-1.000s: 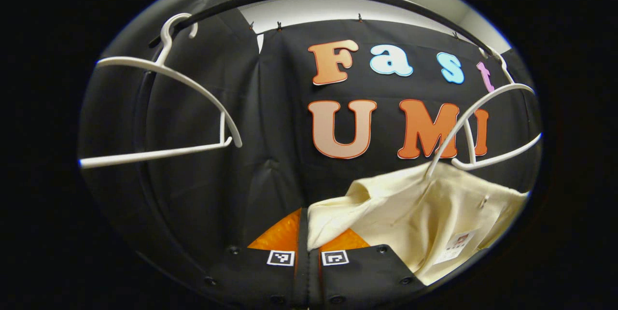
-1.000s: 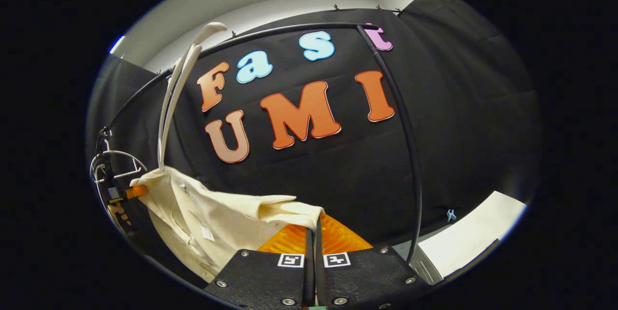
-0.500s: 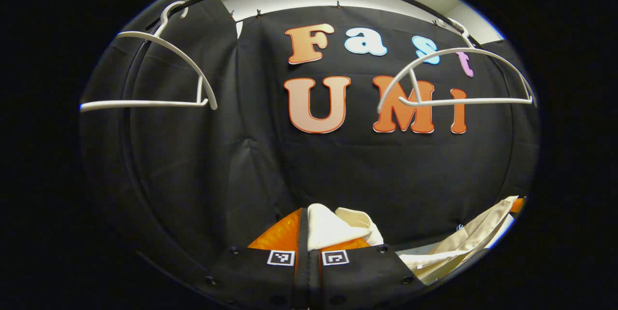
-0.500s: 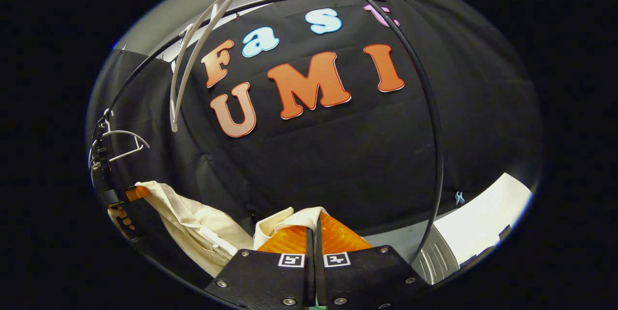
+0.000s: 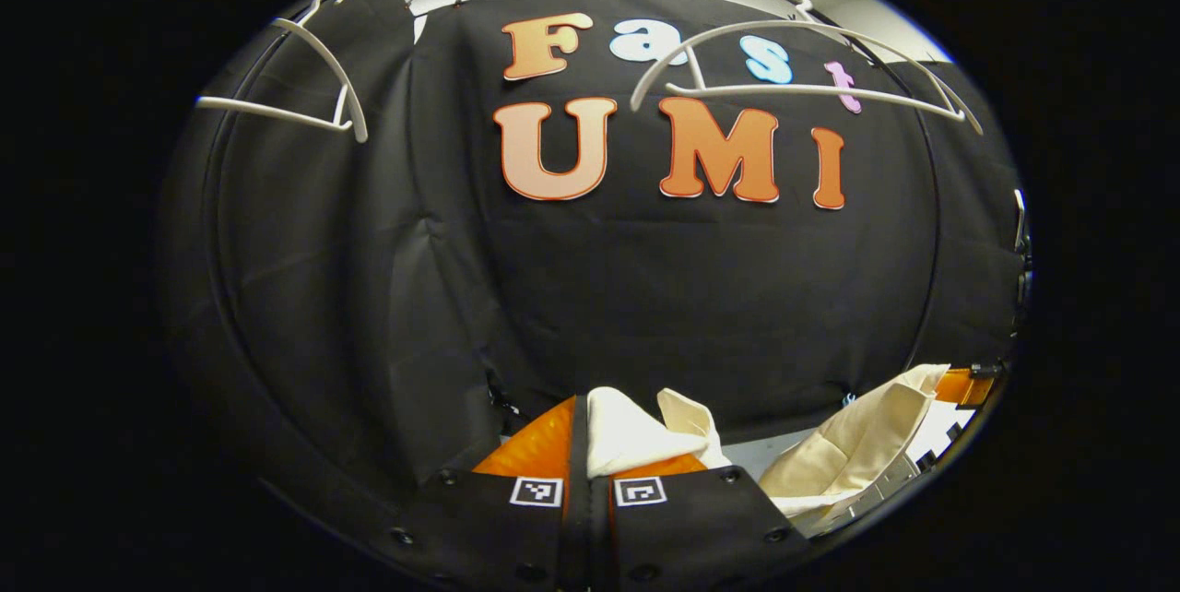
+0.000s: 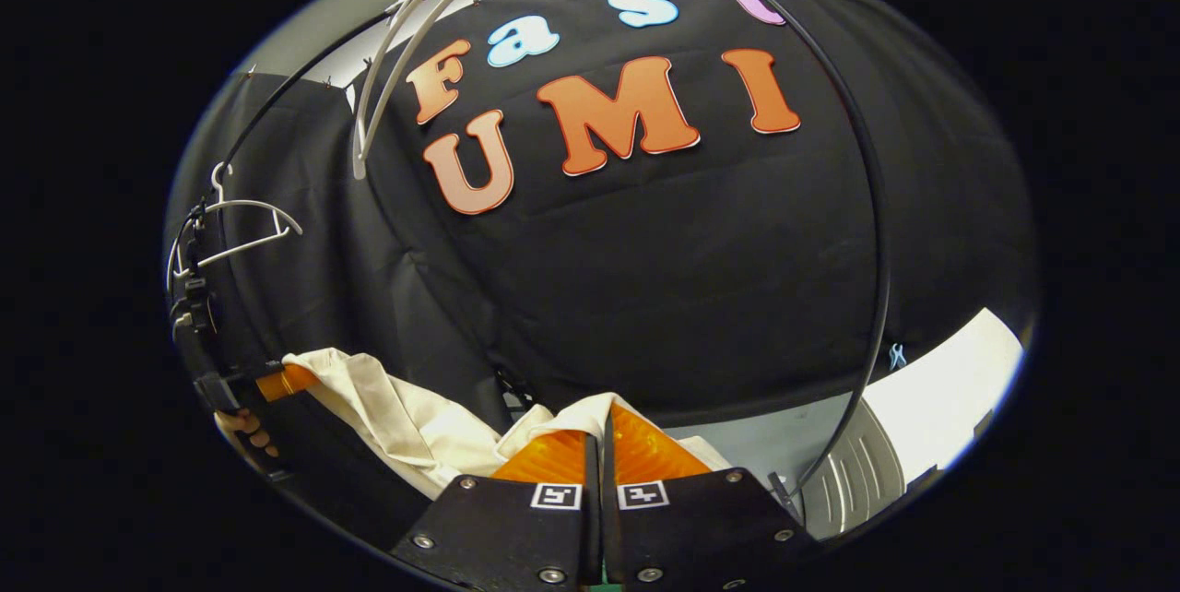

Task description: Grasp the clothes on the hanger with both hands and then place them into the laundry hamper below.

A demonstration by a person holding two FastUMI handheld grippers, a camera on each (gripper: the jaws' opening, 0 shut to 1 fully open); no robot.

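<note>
Item: cream garment (image 5: 857, 444), soft, light and limp, judged prone to sag and slip; held off the white hanger (image 5: 802, 76) between left tool (image 5: 587, 444) and right tool (image 6: 599, 444), each clamped on a fold at opposite ends.
</note>
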